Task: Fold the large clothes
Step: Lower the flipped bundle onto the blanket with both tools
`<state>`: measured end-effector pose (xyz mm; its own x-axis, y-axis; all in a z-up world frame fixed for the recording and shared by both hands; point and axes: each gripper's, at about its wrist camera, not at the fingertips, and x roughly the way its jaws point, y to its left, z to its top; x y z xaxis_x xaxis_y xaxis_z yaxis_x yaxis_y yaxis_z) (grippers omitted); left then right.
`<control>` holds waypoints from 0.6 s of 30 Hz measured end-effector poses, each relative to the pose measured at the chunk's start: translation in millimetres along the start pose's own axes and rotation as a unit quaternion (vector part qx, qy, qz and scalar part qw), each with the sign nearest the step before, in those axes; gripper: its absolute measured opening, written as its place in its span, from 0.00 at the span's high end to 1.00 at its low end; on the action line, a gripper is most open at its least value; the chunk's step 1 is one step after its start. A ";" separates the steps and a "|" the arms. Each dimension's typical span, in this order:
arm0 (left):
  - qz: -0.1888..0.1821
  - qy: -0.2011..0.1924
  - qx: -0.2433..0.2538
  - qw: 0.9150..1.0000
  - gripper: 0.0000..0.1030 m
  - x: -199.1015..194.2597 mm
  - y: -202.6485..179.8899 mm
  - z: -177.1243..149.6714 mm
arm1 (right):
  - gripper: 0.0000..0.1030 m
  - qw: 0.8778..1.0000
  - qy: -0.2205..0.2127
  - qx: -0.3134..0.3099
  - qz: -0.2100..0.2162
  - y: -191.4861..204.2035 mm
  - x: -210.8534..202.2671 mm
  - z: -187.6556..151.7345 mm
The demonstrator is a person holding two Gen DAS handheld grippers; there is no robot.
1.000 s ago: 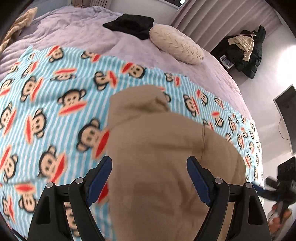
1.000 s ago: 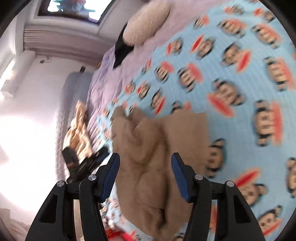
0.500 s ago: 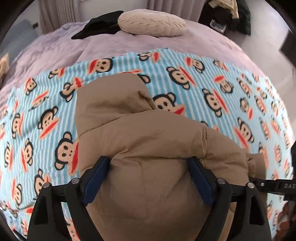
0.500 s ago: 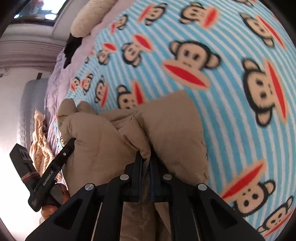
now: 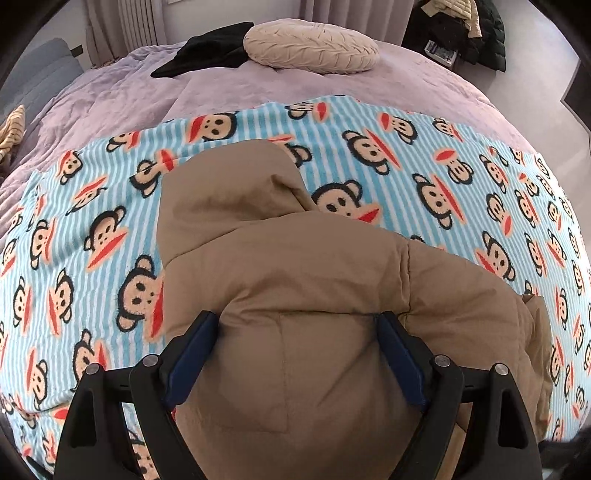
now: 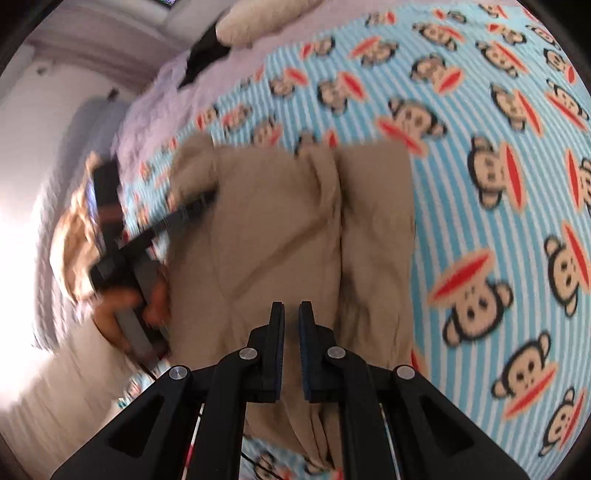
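Note:
A tan hooded padded jacket (image 5: 295, 288) lies folded on a blue striped monkey-print blanket (image 5: 74, 229), hood pointing away. My left gripper (image 5: 295, 332) is open, its jaws wide on either side of the jacket's back, pressed against the fabric. In the right wrist view the same jacket (image 6: 288, 221) lies bunched with a deep crease down its middle. My right gripper (image 6: 291, 317) hovers above it with jaws nearly closed and nothing between them. The left gripper (image 6: 147, 236) and the hand holding it show blurred at the jacket's left edge.
The blanket covers a bed with a lilac cover (image 5: 129, 88). A beige round cushion (image 5: 310, 48) and a black garment (image 5: 210, 48) lie at the far end. Dark clothes (image 5: 476, 26) are piled beyond the bed's far right corner. A striped cloth (image 5: 11, 129) lies far left.
My right gripper, shut on a jacket fold half a second ago, has let go and lifted back. My left gripper moved forward onto the jacket's back, still open.

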<state>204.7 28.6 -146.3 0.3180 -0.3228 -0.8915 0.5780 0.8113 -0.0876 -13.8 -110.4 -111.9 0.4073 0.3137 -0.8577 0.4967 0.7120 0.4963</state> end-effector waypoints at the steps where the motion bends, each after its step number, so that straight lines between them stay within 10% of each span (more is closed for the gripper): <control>1: 0.001 0.001 -0.001 1.000 0.15 -3.8 0.8 -0.3 | 0.92 1.000 0.008 0.006 -0.008 -3.3 5.5 -5.1; 11: -0.010 0.009 0.001 1.000 0.15 -82.2 18.7 -70.7 | 0.91 0.999 0.017 0.014 -0.023 -15.0 24.0 -11.5; 18: -0.018 0.060 -0.039 0.997 0.12 -70.2 25.2 -138.6 | 0.83 0.998 0.027 0.010 -0.052 -21.9 35.8 -21.2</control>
<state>92.8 139.2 -147.6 0.2024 -0.2952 -0.9338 0.5260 0.8371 -0.1506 -26.3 -101.4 -156.3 0.3113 0.2723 -0.9105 0.5496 0.7300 0.4062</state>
